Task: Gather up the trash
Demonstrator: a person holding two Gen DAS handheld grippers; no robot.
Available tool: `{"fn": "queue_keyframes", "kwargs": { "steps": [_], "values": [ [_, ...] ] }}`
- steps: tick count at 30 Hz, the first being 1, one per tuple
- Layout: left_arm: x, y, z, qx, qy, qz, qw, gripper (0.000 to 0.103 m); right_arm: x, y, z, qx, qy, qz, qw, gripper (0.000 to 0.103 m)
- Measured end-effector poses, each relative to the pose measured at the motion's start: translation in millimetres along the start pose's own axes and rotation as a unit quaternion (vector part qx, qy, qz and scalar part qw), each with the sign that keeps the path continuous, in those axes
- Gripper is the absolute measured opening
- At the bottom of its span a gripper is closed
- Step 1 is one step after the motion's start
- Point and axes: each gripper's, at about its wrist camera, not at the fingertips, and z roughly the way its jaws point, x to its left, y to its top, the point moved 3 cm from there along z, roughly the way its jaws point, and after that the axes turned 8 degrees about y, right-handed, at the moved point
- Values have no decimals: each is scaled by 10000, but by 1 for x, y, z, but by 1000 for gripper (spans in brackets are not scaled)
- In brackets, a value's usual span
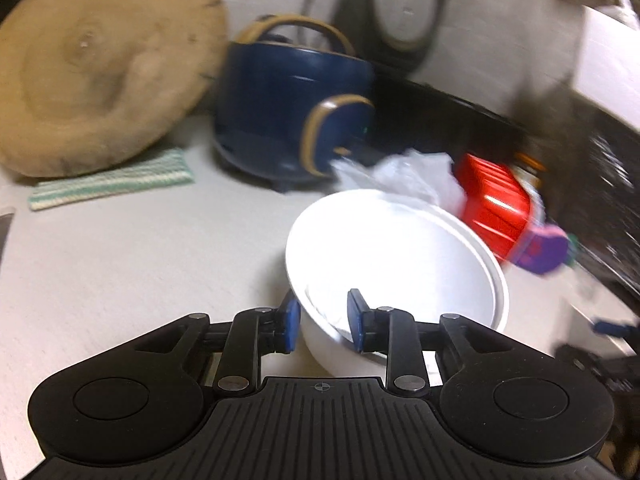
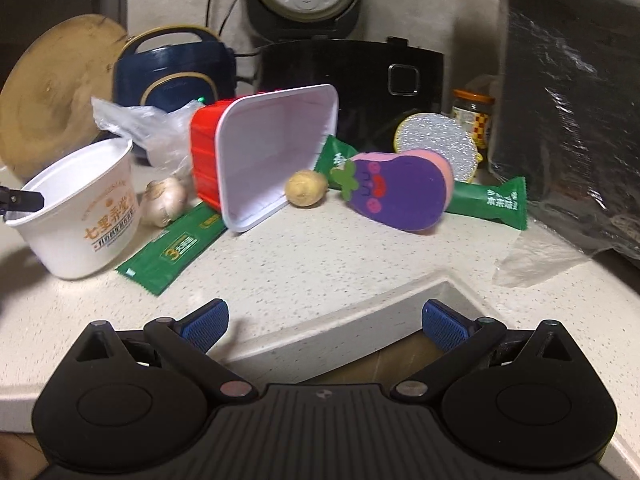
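On the speckled counter (image 2: 320, 264), the white paper bowl (image 2: 86, 216) stands at the near left, beside the tipped red tray (image 2: 264, 156) and green wrappers (image 2: 172, 250). The light bowl could tip or slide if its wall slips between loosened pads. The left gripper (image 1: 323, 320) straddles the bowl's near rim, jaws narrowly parted, apparently not pressing. The right gripper (image 2: 324, 326) hangs wide open over the counter edge, holding nothing.

Dim indoor light, fisheye bending at the edges.
Left view smears with motion blur, the white cup (image 1: 396, 264) glaring; right view sits sharper, corners dark, black bag (image 2: 568, 120) glinting.
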Motion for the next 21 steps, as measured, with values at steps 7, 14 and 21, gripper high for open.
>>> {"fn": "queue_keyframes", "kwargs": {
  "steps": [7, 14, 21],
  "values": [
    [-5, -3, -11, -89, -10, -22, 10000, 26, 1, 4, -5, -111, 126, 54, 9998, 103],
    [0, 11, 25, 160, 84, -325, 9993, 21, 2, 8, -18, -269, 309, 159, 9990, 102],
    [-14, 24, 18, -365, -34, -476, 9982, 12, 8, 28, -49, -678, 860, 290, 9936, 78]
  ]
}}
